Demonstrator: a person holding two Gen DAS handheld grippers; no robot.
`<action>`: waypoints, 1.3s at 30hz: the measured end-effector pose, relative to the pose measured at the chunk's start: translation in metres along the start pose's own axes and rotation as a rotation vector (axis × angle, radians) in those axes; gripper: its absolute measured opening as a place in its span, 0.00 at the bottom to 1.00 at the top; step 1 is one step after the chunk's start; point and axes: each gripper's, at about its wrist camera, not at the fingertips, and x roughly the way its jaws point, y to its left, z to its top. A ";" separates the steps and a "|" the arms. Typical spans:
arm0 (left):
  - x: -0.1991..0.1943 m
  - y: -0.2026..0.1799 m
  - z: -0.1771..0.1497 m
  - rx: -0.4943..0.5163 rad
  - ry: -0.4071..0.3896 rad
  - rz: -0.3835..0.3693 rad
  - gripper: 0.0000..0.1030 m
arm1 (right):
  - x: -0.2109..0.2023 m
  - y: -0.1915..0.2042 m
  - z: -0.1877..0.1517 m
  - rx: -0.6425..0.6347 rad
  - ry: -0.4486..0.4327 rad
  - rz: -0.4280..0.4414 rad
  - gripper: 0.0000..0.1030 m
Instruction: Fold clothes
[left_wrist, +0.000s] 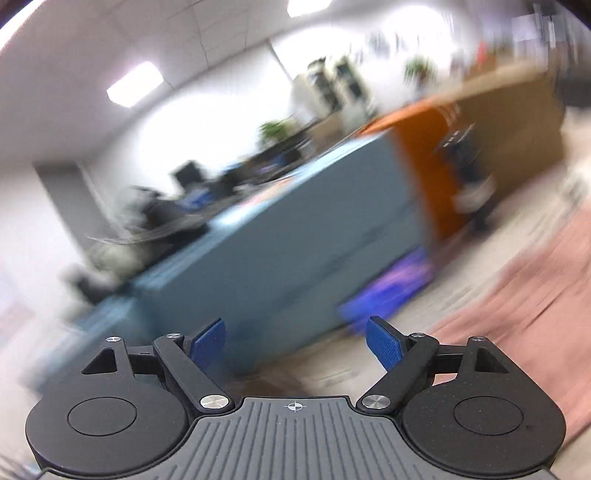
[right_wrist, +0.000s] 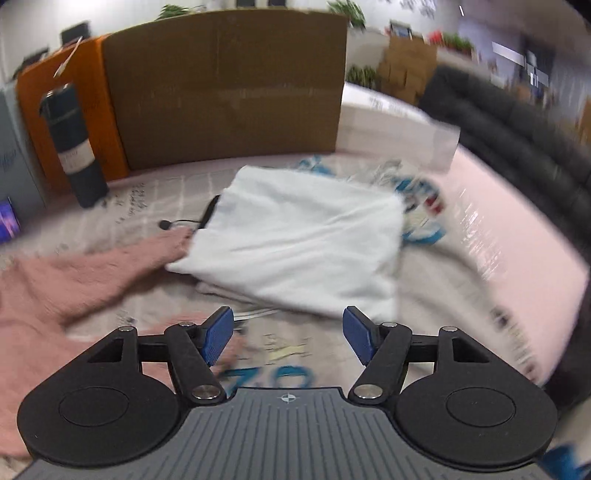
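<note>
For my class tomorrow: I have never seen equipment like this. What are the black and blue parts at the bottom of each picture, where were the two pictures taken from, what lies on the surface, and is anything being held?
A person holds a hand-held gripper in each hand, each carrying a camera that looks forward between its two blue fingers. One picture comes from the left gripper, the other from the right gripper. Both stand open with nothing between the fingers. The left view is blurred and aimed mostly at the room. The right view looks down on a printed table cover with a folded white garment, a pink garment to its left, and a dark bottle standing behind. Nothing is held.
</note>
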 end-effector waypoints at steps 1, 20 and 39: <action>0.008 -0.023 0.003 -0.050 -0.016 -0.057 0.83 | 0.006 0.002 -0.001 0.060 0.021 0.026 0.61; 0.038 -0.245 -0.024 0.134 0.189 -0.694 0.83 | 0.068 0.055 -0.023 0.101 0.113 -0.164 0.07; 0.091 -0.110 -0.077 -0.398 0.472 -0.406 0.20 | 0.051 0.200 0.018 -0.107 0.151 0.536 0.44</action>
